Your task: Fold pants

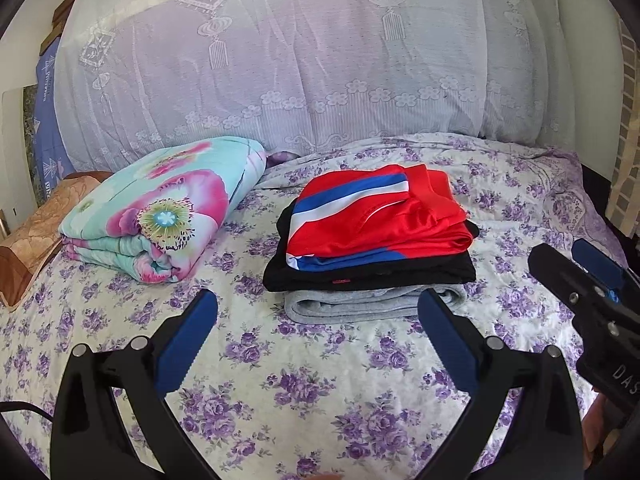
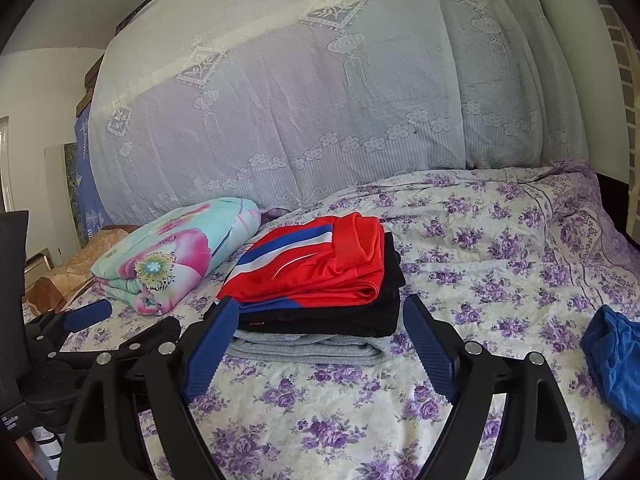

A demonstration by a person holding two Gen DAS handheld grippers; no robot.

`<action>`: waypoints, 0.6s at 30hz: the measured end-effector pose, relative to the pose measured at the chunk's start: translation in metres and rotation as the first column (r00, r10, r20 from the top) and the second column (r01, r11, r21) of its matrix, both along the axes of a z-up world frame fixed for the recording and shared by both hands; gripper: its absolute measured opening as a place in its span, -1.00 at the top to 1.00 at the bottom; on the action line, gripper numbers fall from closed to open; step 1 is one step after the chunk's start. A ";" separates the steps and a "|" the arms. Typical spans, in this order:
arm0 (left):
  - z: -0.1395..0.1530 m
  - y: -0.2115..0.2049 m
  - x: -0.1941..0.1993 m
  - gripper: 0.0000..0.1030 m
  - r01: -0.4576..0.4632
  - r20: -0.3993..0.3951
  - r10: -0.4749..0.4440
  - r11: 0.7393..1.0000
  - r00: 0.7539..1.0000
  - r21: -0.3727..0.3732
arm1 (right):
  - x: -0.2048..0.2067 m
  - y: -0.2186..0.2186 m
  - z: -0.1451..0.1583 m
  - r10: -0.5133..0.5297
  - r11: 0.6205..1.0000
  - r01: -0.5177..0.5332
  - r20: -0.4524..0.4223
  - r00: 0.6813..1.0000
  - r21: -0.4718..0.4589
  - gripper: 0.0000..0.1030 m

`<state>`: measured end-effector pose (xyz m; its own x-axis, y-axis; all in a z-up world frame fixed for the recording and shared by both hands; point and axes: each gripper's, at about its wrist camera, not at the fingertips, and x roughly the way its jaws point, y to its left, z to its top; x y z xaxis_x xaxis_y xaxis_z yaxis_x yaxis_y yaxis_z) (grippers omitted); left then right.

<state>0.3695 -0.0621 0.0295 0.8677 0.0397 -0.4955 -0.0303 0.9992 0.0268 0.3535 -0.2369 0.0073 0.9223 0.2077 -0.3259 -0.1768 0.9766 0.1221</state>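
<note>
A stack of folded clothes lies mid-bed: red pants with blue and white stripes on top, a black garment under them, and a grey one at the bottom. My left gripper is open just in front of the stack, nothing between its blue pads. My right gripper stands open at the stack's near edge, its fingers on either side of it and not pressing. A crumpled blue garment lies at the right.
The bed has a purple-flowered sheet. A folded floral quilt lies left of the stack, with a brown pillow beyond it. A lace-covered pile of bedding rises along the back.
</note>
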 end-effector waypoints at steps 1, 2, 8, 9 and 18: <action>0.000 0.000 0.000 -0.90 -0.001 0.001 0.001 1.000 1.000 0.000 | 0.000 0.000 0.000 0.001 1.000 -0.001 0.000 1.000 0.000 -0.65; 0.000 0.000 0.000 -0.90 0.003 0.000 -0.003 1.000 1.000 0.001 | 0.000 0.000 0.000 0.001 1.000 -0.001 0.000 1.000 -0.001 -0.65; -0.001 -0.002 0.000 -0.90 0.004 -0.008 -0.004 1.000 1.000 0.003 | 0.000 0.000 0.001 0.000 1.000 0.000 -0.001 1.000 -0.001 -0.66; -0.001 -0.002 0.000 -0.90 0.005 -0.008 -0.005 1.000 1.000 0.004 | 0.000 0.000 0.001 0.001 1.000 -0.001 -0.001 1.000 -0.001 -0.66; -0.001 -0.003 0.000 -0.90 0.011 -0.012 -0.011 1.000 1.000 0.003 | -0.001 0.000 0.001 0.002 1.000 -0.002 -0.002 1.000 0.000 -0.66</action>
<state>0.3693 -0.0651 0.0288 0.8621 0.0319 -0.5058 -0.0192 0.9994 0.0303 0.3528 -0.2365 0.0082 0.9215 0.2092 -0.3273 -0.1781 0.9763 0.1229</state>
